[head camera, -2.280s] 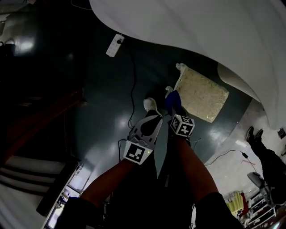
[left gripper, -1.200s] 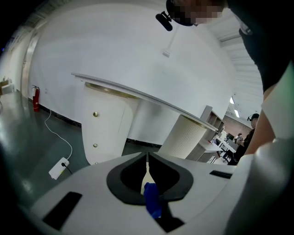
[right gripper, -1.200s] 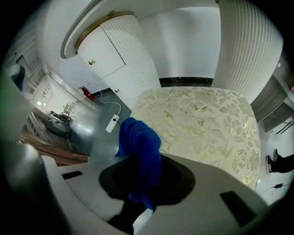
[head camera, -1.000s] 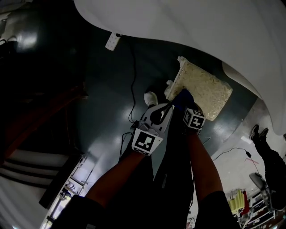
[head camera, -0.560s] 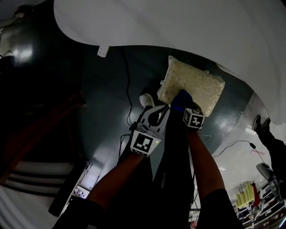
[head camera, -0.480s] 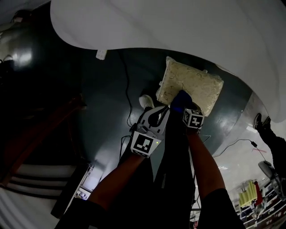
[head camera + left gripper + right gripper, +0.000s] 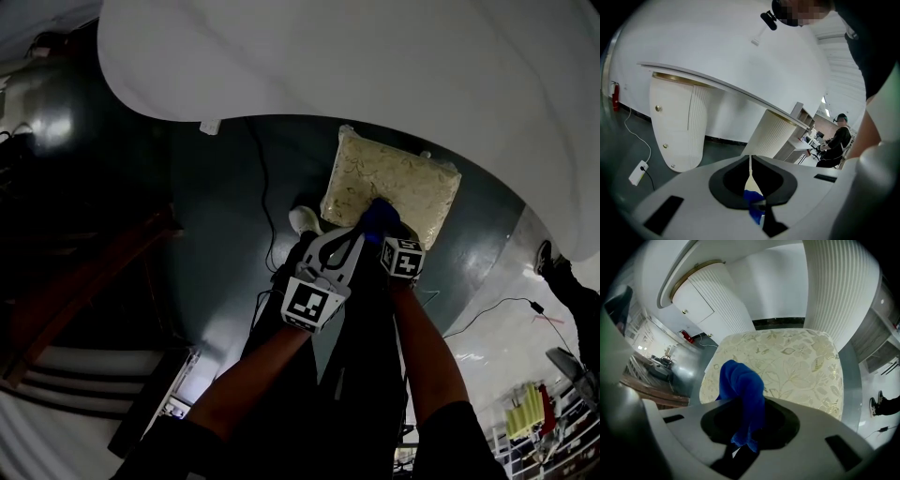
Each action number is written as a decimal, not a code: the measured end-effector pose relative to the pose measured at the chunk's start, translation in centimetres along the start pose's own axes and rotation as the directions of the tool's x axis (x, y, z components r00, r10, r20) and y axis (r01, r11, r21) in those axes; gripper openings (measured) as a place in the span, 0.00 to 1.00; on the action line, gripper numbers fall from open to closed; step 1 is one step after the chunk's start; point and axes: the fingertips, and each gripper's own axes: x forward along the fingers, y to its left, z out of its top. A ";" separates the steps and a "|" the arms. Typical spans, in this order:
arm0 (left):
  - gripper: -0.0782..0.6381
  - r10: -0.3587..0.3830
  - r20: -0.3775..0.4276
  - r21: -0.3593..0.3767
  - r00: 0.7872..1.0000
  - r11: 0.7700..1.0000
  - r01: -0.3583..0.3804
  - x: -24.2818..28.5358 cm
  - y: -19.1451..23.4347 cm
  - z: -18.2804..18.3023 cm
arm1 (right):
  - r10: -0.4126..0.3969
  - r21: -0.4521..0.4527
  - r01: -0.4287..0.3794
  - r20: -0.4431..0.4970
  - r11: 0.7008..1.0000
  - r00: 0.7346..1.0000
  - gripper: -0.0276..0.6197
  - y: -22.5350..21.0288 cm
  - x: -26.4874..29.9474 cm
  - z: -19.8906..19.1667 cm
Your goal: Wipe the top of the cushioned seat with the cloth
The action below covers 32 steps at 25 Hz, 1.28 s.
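The cushioned seat is a cream square pad with a leaf pattern, lying on the dark floor under the white tabletop; it fills the middle of the right gripper view. A blue cloth rests at the seat's near edge. It bulges out of my right gripper, which is shut on the cloth. My right gripper reaches over the seat's near side. My left gripper hangs just left of it, off the seat, its jaws meeting in a thin line. A small blue patch shows at their base.
A large white curved tabletop overhangs the seat. White ribbed pedestals stand around it. A power strip and cable lie on the floor to the left. A person sits far off.
My right gripper has carried the blue cloth forward from beside the seat's corner onto its near edge. The left gripper has followed alongside, still shut.
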 end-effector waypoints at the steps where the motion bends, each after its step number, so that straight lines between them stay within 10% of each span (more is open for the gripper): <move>1: 0.15 -0.006 -0.005 0.011 1.000 1.000 0.006 0.2 -0.3 0.1 | -0.001 0.007 0.001 -0.001 1.000 1.000 0.20 -0.3 0.0 -0.1; 32: 0.15 -0.098 -0.019 0.035 0.995 0.994 0.099 6.1 -6.5 2.8 | -0.003 0.062 0.004 -0.015 0.998 1.000 0.22 -9.9 -3.5 -1.8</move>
